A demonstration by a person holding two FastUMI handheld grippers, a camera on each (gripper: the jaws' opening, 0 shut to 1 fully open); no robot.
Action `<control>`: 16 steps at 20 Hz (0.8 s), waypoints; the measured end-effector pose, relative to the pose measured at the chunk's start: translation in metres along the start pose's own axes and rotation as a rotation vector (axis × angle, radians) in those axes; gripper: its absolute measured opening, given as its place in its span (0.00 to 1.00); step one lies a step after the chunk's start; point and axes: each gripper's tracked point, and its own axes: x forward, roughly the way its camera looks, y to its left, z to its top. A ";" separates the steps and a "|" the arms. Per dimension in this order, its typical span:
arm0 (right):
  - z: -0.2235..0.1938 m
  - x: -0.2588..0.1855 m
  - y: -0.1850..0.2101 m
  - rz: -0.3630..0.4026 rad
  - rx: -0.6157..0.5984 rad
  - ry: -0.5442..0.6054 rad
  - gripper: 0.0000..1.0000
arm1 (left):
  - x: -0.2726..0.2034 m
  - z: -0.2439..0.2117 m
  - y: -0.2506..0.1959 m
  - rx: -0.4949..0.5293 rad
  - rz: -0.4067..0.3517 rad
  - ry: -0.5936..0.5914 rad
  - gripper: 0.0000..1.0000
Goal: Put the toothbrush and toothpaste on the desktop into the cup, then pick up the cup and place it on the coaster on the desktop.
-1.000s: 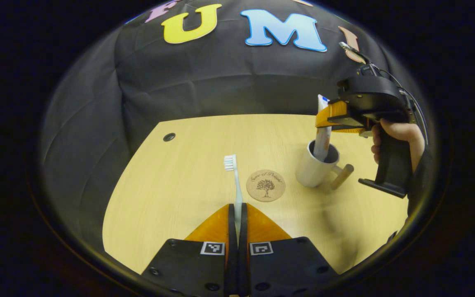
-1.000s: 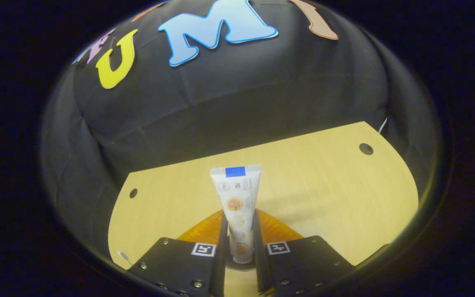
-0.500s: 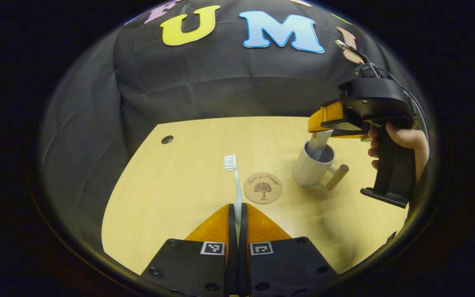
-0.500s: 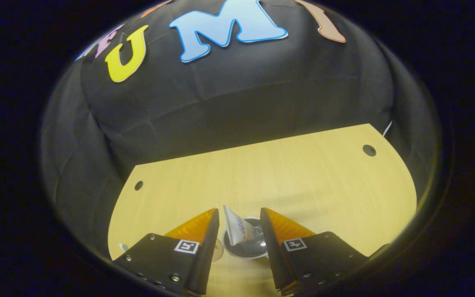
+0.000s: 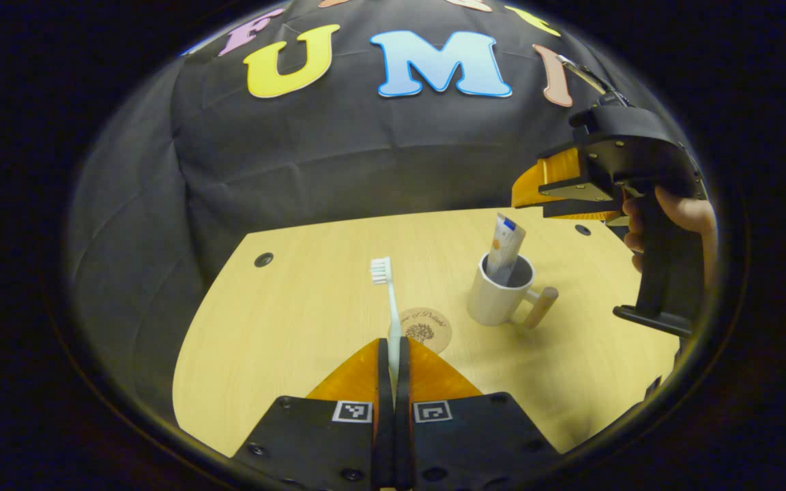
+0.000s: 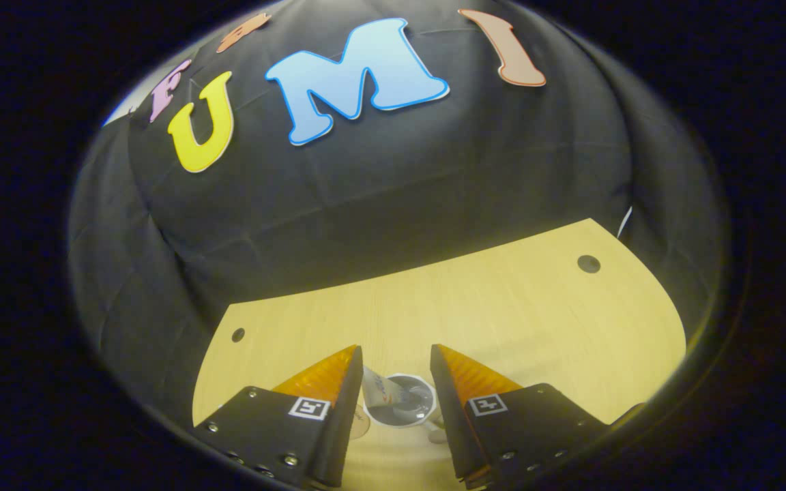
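Left gripper view gives us the white cup (image 5: 500,299) standing upright on the table (image 5: 284,327), its wooden handle (image 5: 542,307) sticking out to the right. The toothpaste (image 5: 505,246) stands in it, crimped end up and leaning a little to the right, its lower part hidden inside the cup. Just left of the cup lies the round cork coaster (image 5: 428,328), with nothing on it.

Our left hand-held gripper (image 5: 392,354) has its fingers pressed together on the toothbrush (image 5: 389,300), pinching the handle; the brush's long axis runs straight away from us, bristle head at the far end.

Above and to the right of the cup we see the right hand-held gripper (image 5: 536,194), held by a hand (image 5: 673,221) and clear of the toothpaste.

In the right gripper view, we see the right hand-held gripper's (image 6: 393,361) fingers spread apart, with the cup (image 6: 403,402) below between them and the toothpaste (image 6: 381,387) leaning against the cup's left rim.
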 end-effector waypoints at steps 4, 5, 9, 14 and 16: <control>0.000 -0.009 -0.025 -0.044 0.016 -0.005 0.53 | 0.006 0.020 -0.017 0.052 -0.031 -0.049 0.08; -0.001 -0.010 -0.032 -0.055 0.023 -0.003 0.53 | 0.007 0.027 -0.023 0.072 -0.043 -0.070 0.08; -0.011 -0.019 -0.059 -0.099 0.053 0.012 0.59 | 0.019 0.053 -0.049 0.145 -0.090 -0.139 0.08; -0.021 -0.027 -0.095 -0.159 0.087 0.027 0.59 | 0.029 0.086 -0.090 0.238 -0.156 -0.218 0.07; -0.022 -0.030 -0.109 -0.181 0.103 0.027 0.59 | 0.033 0.096 -0.109 0.274 -0.188 -0.248 0.07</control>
